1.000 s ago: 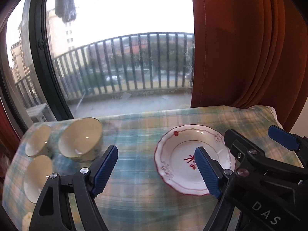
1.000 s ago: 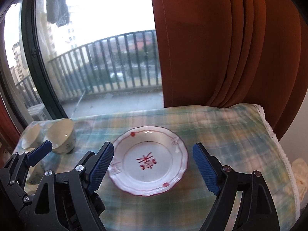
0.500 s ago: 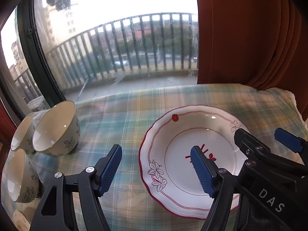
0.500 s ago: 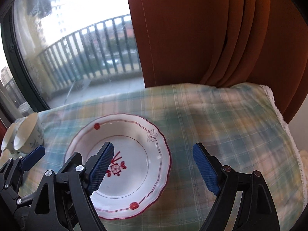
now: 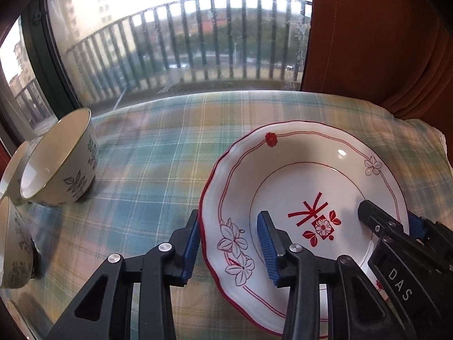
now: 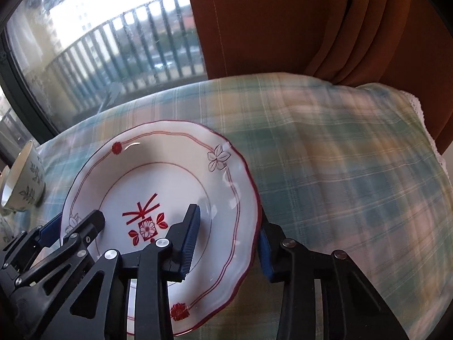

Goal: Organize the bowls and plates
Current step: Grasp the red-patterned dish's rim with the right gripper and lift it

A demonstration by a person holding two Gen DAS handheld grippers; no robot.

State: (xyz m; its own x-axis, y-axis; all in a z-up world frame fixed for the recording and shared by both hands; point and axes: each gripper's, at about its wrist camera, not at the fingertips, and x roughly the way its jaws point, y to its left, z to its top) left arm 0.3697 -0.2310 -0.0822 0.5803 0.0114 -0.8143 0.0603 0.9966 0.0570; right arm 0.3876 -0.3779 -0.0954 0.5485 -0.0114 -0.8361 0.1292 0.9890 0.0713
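Left wrist view
- Plate (image 5: pixel 305 187): white, scalloped red rim, red motif in the well, outlined flowers on the border; lying on the plaid tablecloth (image 5: pixel 147 187) right of centre.
- Left gripper (image 5: pixel 230 250): straddling the plate's left edge, one blue pad outside the rim, the other over the well.
- Jaws: just been closing, rim between them; outer pad right at the rim, inner pad seemingly short of the dish; cannot tell whether the rim is pinched.
- Right gripper (image 5: pixel 396 221): black, lettered DAS, reaching in at the plate's right edge, one finger over the well, a blue pad beyond the rim.
- Bowls: one leaf-patterned bowl (image 5: pixel 59 155) on the cloth far left, well apart from the plate; two more at the left border, partly cut off.
- Background: window (image 5: pixel 181 42) with balcony railing behind the table; orange curtain (image 5: pixel 382 34) on the right.

Right wrist view
- Plate (image 6: pixel 170 175): left of centre on the cloth, blurred in places.
- Right gripper (image 6: pixel 229 243): astride the plate's right edge, left pad over the well, right pad outside and partly hidden behind the rim.
- Jaws: just been closing, rim between them; contact not clear, grip not confirmed.
- Left gripper (image 6: pixel 72 222): at the plate's left edge, one finger over the dish, blue pad outside.
- Bowl (image 6: pixel 24 178): at the far left border, clear of the plate.
- Tablecloth (image 6: pixel 354 175): bare plaid to the right, lace trim at the far corner.
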